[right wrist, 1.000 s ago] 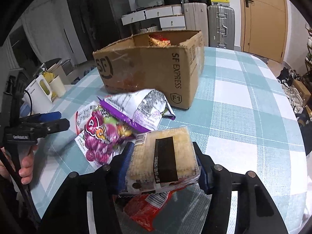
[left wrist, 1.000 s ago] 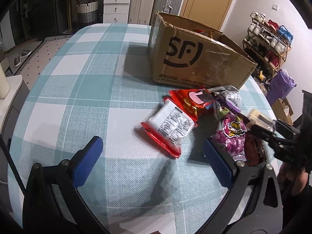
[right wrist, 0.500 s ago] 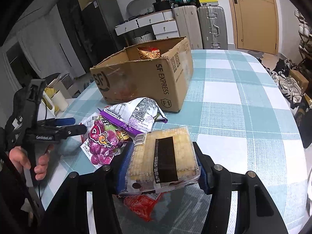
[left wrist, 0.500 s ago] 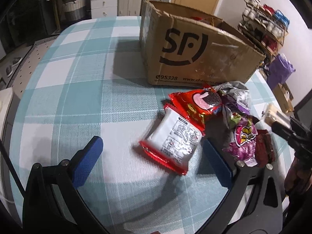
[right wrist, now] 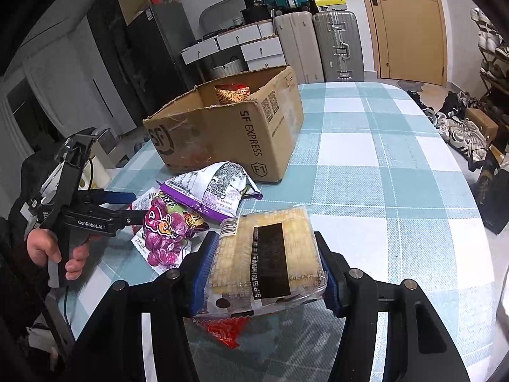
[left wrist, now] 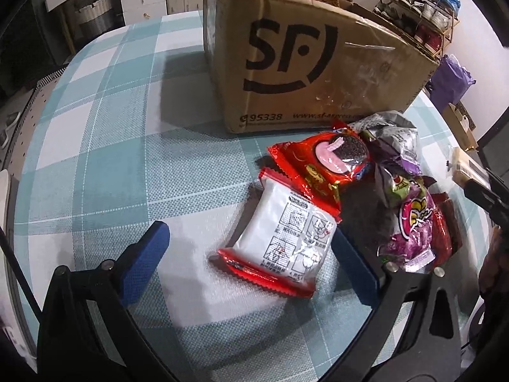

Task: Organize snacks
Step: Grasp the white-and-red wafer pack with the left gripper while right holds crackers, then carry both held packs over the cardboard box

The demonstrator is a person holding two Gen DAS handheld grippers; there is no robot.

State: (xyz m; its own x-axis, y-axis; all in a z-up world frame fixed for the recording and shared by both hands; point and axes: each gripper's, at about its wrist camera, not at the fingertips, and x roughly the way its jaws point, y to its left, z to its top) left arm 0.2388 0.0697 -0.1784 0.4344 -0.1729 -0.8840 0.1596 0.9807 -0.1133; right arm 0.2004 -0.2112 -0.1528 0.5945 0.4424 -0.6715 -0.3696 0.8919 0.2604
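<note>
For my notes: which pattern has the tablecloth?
Teal-and-white checks on the tablecloth; right wrist view shows it best.

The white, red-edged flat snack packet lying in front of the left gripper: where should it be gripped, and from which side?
Grip the white, red-edged flat snack packet across its plain long sides, coming down from above. It lies flat and free at its near end, while the red cookie packet overlaps its far end.

Two wrist views, both close over your table

Your left camera looks steeply down; your right looks shallower (room behind), both sharing the cardboard box (left wrist: 305, 63) (right wrist: 229, 133) and purple snack bag (left wrist: 413, 222) (right wrist: 165, 232).

wooden door (right wrist: 410, 22), suitcases (right wrist: 318, 44), white drawers (right wrist: 235, 47)
</note>
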